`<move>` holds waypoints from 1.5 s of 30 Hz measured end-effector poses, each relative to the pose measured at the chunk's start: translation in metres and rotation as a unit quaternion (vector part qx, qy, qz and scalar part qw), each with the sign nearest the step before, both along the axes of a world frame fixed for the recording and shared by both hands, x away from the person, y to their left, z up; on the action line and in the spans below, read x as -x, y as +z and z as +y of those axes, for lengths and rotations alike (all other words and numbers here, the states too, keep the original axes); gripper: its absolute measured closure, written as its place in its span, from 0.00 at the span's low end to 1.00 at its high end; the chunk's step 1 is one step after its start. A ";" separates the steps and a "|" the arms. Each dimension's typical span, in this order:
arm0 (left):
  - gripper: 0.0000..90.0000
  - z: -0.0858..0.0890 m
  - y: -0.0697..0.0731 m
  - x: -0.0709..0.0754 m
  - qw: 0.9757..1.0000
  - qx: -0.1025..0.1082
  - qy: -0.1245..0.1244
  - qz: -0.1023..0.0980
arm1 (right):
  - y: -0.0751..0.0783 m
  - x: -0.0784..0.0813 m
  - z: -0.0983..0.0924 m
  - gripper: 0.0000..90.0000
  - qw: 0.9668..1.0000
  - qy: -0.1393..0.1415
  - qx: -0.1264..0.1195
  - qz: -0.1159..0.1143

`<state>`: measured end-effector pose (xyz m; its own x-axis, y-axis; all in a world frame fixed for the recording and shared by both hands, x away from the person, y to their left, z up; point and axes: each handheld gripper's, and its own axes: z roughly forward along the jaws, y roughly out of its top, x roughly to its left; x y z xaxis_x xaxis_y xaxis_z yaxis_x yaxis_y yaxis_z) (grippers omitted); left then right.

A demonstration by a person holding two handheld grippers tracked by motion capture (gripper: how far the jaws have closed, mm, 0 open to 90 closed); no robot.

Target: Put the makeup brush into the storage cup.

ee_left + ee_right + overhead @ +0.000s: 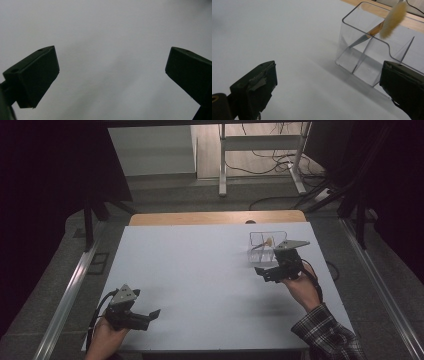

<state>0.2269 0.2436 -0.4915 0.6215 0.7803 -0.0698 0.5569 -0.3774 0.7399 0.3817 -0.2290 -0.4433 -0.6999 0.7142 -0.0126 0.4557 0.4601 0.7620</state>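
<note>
My right gripper [327, 87] hovers just beside the clear organizer [372, 47], jaws spread and empty, probably lined up to take hold of it. A brush [390, 21] leans in a rear compartment (bristles up). My left gripper [131, 315] idles well apart, jaws released. The white tabletop [200, 270] is bare; beyond it are grey floor, cables and dark curtains.
</note>
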 end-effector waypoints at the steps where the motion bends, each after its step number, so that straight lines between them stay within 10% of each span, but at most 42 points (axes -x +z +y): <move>1: 0.00 0.000 0.000 0.000 1.000 0.000 0.000 0.000 | 0.000 0.001 0.000 0.02 1.000 0.002 0.000 0.000; 45: 0.00 0.000 0.000 0.000 1.000 -0.019 0.010 -0.006 | -0.006 0.051 -0.006 0.00 1.000 0.020 -0.005 0.012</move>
<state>0.2271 0.2435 -0.4917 0.6067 0.7943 -0.0316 0.5553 -0.3950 0.7319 0.3303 -0.2353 -0.4492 -0.7281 0.6854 0.0103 0.4545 0.4715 0.7557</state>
